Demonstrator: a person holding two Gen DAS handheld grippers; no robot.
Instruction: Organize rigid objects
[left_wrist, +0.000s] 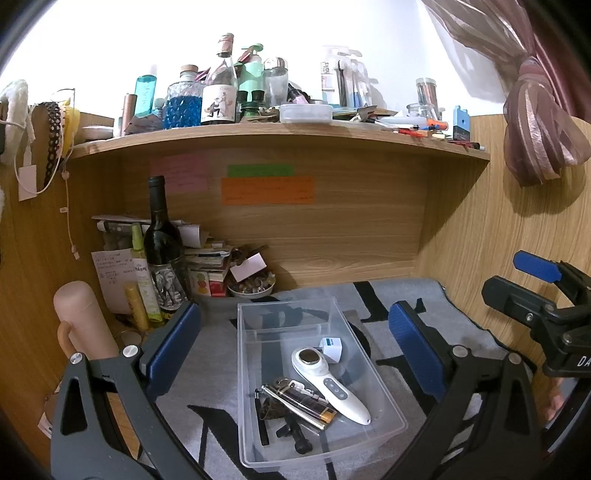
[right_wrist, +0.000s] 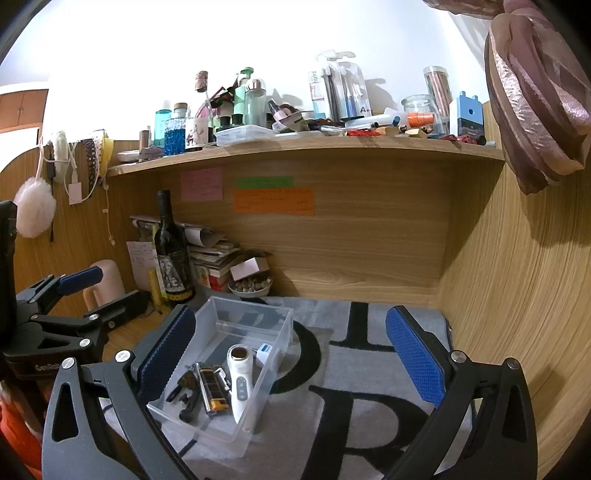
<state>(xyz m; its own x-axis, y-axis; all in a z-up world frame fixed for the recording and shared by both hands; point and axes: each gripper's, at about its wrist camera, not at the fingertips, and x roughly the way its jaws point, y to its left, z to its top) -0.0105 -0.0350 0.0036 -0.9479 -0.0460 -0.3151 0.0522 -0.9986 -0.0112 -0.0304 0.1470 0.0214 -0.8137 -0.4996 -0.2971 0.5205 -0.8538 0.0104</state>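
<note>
Now both grippers, left gripper (left_wrist: 295, 347) and right gripper (right_wrist: 291, 354), hang spread and empty, so approach the clear bin (left_wrist: 400, 424) at lower centre squarely.

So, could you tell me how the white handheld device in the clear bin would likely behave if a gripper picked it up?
The white handheld device looks like rigid, glossy plastic, so it probably stays stiff but may slip between the pads. Its round head seems bulkier than the tapered tail, so gripped mid-handle it might tilt head-down. It lies partly on the lighter in the clear bin, so lifting may nudge that.
</note>
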